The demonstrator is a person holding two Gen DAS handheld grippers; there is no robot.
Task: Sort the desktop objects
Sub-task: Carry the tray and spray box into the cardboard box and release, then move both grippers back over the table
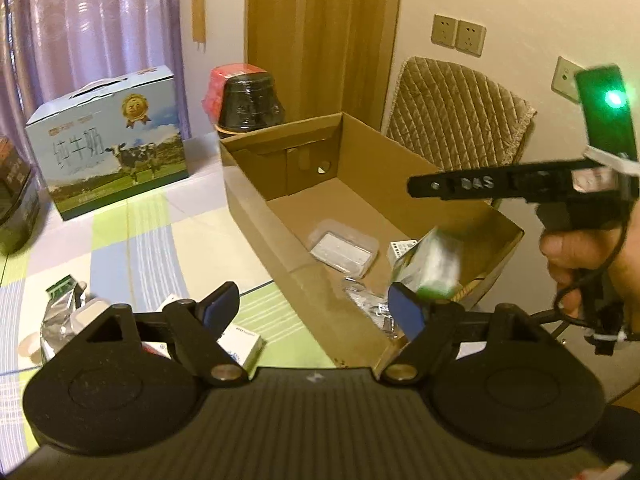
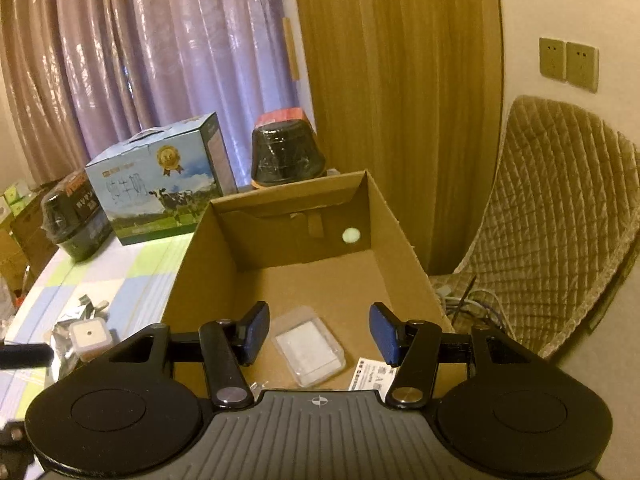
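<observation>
The open brown cardboard box (image 2: pixel 280 280) takes up the middle of the table with the pastel checked cloth (image 1: pixel 132 240), its near end below both tools. Behind it stand a blue milk carton printed with a cow (image 1: pixel 112 148) and a black shrink-wrapped tub (image 2: pixel 286 156). On the box floor lie a clear plastic case holding a white pad (image 2: pixel 308 350), a white printed leaflet (image 2: pixel 370 372) and some crumpled clear wrapping (image 1: pixel 366 302).

A small green-and-white packet (image 1: pixel 430 264) shows blurred just above the box's near corner, beside the left gripper's right-hand pad; it looks to be dropping in, though the smear leaves that unsure. The left gripper (image 1: pixel 316 308) has its blue pads spread wide with nothing between them. The right gripper (image 2: pixel 320 336) is likewise spread and empty, hovering over the clear case, and a hand (image 1: pixel 592 256) carries it at the box's right edge.

Still on the cloth, left of the box, sit a crumpled silver foil pouch (image 1: pixel 60 316) and a small white carton (image 1: pixel 240 344).

These look light. The carton is stiff enough to pinch across its narrow faces; the foil pouch should crush and slide, so taking it at a folded edge seems safer.
</observation>
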